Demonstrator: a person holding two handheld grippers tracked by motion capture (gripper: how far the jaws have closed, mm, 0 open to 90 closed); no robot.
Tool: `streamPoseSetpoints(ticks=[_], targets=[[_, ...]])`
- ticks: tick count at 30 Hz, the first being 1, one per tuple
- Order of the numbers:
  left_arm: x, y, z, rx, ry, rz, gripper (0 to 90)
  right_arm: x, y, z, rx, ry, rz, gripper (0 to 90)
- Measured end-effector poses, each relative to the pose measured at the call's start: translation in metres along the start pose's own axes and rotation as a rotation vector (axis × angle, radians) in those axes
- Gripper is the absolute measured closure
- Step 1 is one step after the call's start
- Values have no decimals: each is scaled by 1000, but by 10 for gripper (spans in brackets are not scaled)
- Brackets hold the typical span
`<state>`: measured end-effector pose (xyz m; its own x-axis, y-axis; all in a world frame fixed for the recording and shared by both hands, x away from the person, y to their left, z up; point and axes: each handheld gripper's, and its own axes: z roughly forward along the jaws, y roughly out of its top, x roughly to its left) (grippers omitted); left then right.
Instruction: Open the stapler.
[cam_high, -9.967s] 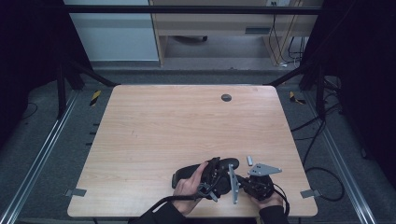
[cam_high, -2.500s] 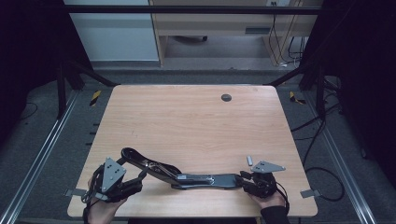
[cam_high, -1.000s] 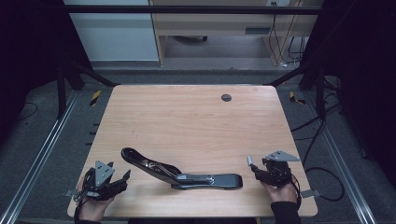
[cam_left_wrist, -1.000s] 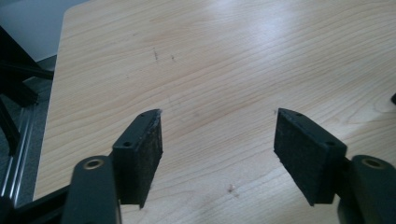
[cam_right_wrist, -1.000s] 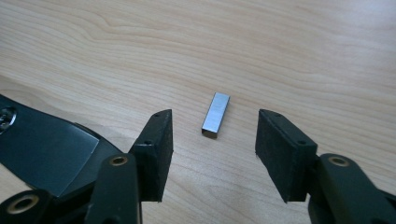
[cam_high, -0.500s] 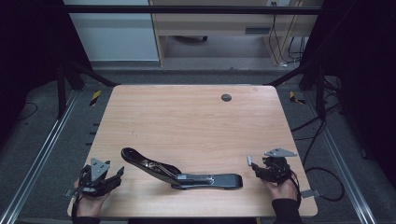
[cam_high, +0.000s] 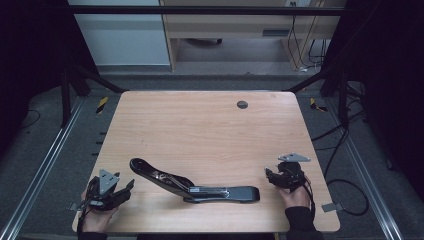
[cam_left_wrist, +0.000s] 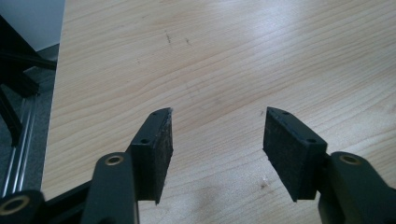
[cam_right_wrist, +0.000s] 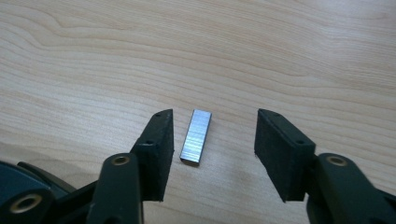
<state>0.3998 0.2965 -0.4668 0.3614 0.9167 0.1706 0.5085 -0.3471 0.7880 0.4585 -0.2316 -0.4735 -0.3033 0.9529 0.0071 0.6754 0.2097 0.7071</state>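
On wooden table (cam_high: 200, 130), stapler (cam_high: 195, 185), dark surroundings

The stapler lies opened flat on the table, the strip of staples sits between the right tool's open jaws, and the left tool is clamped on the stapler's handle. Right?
Not quite. The left tool holds nothing: the left gripper view shows its jaws open over bare table. The stapler lies opened flat, and the strip of staples sits between the right tool's open jaws, as the right gripper view shows.

Left claw (cam_high: 125, 187) jaws apart, just closing, nothing between — right claw (cam_high: 268, 175) jaws apart, pads untouched.
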Motion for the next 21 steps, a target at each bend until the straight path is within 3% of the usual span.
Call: streamPoseSetpoints(ticks=[4,10,21], targets=[[1,0,1,1,-25,-22,421,0,3,6,10,-1,8,517],[1,2,0,-7,-23,-41,411,2,7,18,45,-21,7,579],[0,2,3,30,-38,-43,409,5,9,25,73,-14,31,673]])
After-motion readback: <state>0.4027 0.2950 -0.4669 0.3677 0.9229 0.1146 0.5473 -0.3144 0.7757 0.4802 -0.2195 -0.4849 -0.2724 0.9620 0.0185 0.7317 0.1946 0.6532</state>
